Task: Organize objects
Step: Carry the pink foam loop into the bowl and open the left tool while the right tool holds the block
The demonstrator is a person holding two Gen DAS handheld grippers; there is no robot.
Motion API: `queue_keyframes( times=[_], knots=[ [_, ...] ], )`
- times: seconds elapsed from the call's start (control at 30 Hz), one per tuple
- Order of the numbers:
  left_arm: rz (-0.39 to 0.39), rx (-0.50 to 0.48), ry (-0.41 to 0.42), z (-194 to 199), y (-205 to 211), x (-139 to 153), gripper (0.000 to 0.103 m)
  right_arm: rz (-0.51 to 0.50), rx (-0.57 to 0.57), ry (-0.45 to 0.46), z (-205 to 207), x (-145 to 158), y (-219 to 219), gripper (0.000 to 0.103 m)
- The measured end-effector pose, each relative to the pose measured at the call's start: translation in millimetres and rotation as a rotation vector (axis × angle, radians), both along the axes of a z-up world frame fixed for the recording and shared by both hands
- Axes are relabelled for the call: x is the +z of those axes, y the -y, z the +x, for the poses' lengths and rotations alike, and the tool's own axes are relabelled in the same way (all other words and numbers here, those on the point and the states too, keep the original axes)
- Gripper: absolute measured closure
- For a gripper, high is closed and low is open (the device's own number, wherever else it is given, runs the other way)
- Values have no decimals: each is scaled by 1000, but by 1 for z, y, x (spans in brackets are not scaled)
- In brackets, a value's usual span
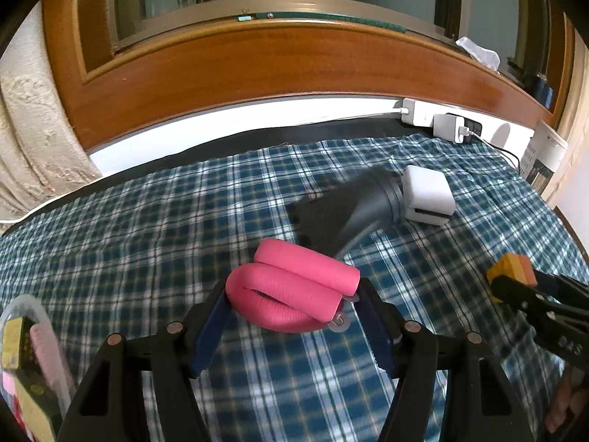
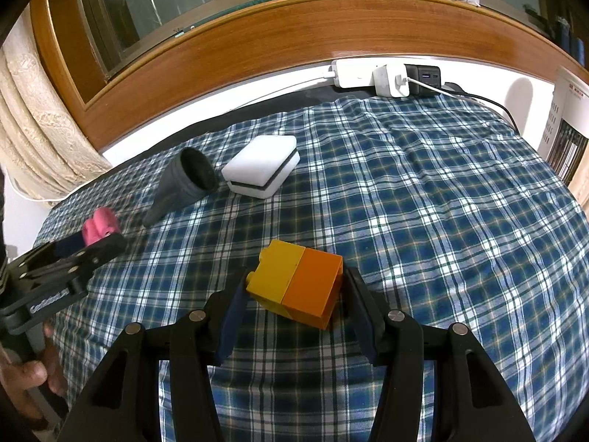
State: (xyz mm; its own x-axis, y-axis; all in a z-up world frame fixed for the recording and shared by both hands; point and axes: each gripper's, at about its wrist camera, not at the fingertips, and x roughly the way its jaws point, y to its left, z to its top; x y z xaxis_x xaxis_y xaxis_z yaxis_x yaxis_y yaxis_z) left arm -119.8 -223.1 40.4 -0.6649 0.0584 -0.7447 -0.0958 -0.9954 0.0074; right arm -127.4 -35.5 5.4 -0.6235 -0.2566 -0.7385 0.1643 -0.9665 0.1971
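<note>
Item: pink roller (image 1: 294,287), gripped in my left tool (image 1: 294,316). Item: blocks (image 2: 298,283), gripped in my right tool (image 2: 294,309), above the plaid cloth (image 2: 441,221). Step: carrying; next, placing both (probably the near-left bin (image 1: 22,316)).

"DAS" on right gripper (image 1: 530,294)

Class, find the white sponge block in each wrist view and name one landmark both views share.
Left wrist view: white sponge block, upper right, beside the grey funnel.
Right wrist view: white sponge block, upper left of centre, right of the funnel.
Shared landmark: white power strip by the wall.
</note>
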Motion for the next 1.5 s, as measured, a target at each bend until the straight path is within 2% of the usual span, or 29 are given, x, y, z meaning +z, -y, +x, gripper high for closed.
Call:
queue_keyframes(
  times=[0.4,0.93,1.23,1.5],
  knots=[
    [11,10,-34,45,9,17,33,-19,33,0,5,-1,9,50],
    [34,66,-48,83,44,20,33,-28,172,-23,22,-1,49,50],
    [44,115,-69,101,70,23,33,-35,180,-15,21,-6,64,50],
    [48,176,-96,117,103,29,33,-35,180,-15,23,-6,60,50]
  ],
)
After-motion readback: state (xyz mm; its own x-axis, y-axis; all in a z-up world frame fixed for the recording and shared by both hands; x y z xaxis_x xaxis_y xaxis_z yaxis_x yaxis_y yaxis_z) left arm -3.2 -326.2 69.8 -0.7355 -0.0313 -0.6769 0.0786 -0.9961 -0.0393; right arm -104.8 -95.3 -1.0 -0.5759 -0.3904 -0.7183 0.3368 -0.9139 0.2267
